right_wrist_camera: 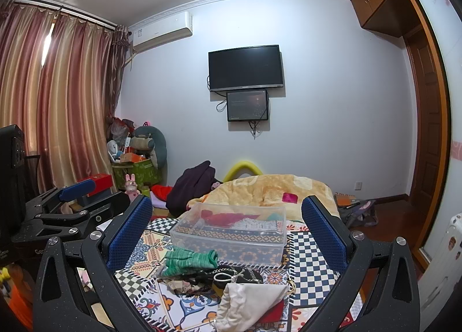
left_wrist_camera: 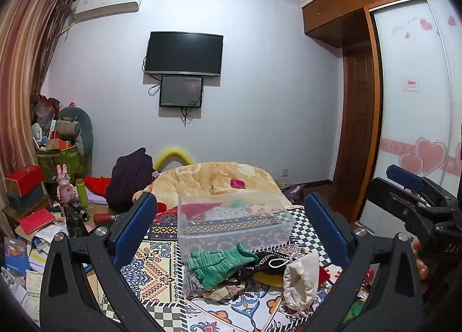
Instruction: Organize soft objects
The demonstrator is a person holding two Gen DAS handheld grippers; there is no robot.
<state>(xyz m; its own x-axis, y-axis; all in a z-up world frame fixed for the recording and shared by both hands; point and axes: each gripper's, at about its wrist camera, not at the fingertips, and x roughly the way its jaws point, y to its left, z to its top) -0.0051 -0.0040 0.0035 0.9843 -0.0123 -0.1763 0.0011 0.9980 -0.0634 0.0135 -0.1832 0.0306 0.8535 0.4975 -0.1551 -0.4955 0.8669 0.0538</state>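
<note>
Soft objects lie in a loose pile on a patterned bedspread (left_wrist_camera: 156, 271), just in front of a clear plastic bin (left_wrist_camera: 234, 222). Going left to right in the left wrist view, green knitted gloves (left_wrist_camera: 216, 264) sit at the pile's 9 o'clock side, touching the bin's near wall; a dark pouch with a white cord (left_wrist_camera: 271, 262) lies in the middle, over something yellow; a cream drawstring bag (left_wrist_camera: 300, 283) stands at the 3 o'clock end. A crumpled clear wrapper shows under the gloves at 7 o'clock.

The bin already holds a few pieces: a red cloth (right_wrist_camera: 219, 218) at its 10 o'clock corner, and pale and teal fabric toward 2 o'clock. Beyond it, at 12 o'clock, a peach blanket (left_wrist_camera: 219, 179) is heaped on the bed.

The left gripper (left_wrist_camera: 231, 225) hovers above the bedspread with its blue-padded jaws spread wide, framing bin and pile and holding nothing. The right gripper (right_wrist_camera: 228, 228) hangs likewise, jaws wide apart and empty, with the cream bag nearest its camera at 6 o'clock. In the left wrist view the right gripper's body appears at 3 o'clock, fingers of the person's hand (left_wrist_camera: 420, 259) wrapped on its handle; in the right wrist view the left gripper appears at 9 o'clock.
</note>
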